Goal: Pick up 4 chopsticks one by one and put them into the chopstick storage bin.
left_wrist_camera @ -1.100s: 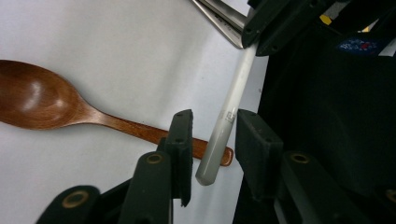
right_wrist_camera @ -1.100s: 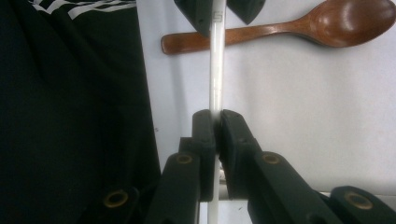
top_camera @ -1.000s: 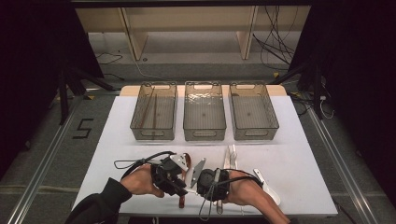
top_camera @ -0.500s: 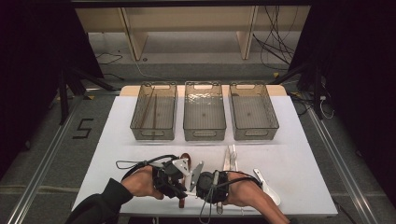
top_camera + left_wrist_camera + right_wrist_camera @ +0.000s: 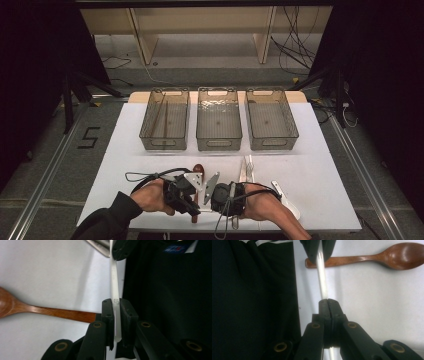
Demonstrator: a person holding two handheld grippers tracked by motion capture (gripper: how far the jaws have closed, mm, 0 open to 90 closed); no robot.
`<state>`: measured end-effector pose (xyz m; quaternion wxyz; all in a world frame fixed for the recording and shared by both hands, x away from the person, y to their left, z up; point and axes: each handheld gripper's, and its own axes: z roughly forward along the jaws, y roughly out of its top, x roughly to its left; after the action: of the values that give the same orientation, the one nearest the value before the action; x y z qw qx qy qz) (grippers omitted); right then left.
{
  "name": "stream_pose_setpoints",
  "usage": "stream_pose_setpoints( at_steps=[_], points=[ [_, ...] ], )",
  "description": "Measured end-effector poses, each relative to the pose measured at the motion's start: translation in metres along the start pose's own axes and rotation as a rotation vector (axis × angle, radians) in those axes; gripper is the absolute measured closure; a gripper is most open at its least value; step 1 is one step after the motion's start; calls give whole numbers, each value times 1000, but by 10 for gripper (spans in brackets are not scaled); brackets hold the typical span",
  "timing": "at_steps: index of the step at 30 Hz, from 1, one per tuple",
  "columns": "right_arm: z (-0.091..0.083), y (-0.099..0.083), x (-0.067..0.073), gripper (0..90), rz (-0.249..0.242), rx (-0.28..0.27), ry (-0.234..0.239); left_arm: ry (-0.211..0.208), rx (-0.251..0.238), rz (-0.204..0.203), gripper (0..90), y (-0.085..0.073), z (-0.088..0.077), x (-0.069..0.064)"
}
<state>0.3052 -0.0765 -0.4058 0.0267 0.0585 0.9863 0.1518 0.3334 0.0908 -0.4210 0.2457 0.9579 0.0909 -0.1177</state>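
white and flat, the thin utensil handle (image 5: 115, 312) now sits clamped between the pads of the left gripper (image 5: 116, 308), whose jaws have just been closing on it; a second ago, in the high view, that gripper stood slightly more open over the same spot. the right gripper (image 5: 328, 305) is clenched on the other end of the same strip (image 5: 322, 280), its pads meeting tight around it. so the piece is gripped at both ends, running between the two tools just above the desk's near edge, a little left of the middle.

in the high view both grippers (image 5: 186, 192) (image 5: 223, 196) huddle close together there, hands barely apart, and neither hand has shifted from where it was a second ago. a wooden spoon (image 5: 197, 172) lies on the desk just beside and partly under them, bowl pointing toward the trays; its handle crosses behind the white strip in both gripper views (image 5: 50, 311) (image 5: 367, 258). more white cutlery (image 5: 247, 167) lies to the right, near the near edge.

three clear trays stand in a row toward the far edge: the left tray (image 5: 165, 145) holds a long thin stick-like item, the middle tray (image 5: 219, 145) and right tray (image 5: 272, 145) look bare.

with the second grip closed, this looks like a handover or a joint lift; one tool should probably let go before the piece travels to a tray.
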Motion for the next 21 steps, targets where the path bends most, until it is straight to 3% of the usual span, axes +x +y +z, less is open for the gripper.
stream_pose_setpoints(
  at_steps=[5, 6, 10, 16, 21],
  points=[
    [-10, -3, -5, 900, 18, -30, -4, 9, -26, -15, 828, -1, -7, 2],
    [-14, -4, -5, 900, 41, -38, -9, 9, -34, -22, 828, -1, -8, 2],
    [-26, -8, -10, 802, 73, -73, -25, 31, -38, -21, 829, -2, -12, 2],
    [-46, -16, -15, 679, 116, -147, -91, 37, -61, -38, 829, -6, -22, 4],
    [-61, -27, -19, 543, 215, -214, -143, 62, -92, -60, 829, -11, -35, 5]
  ],
)
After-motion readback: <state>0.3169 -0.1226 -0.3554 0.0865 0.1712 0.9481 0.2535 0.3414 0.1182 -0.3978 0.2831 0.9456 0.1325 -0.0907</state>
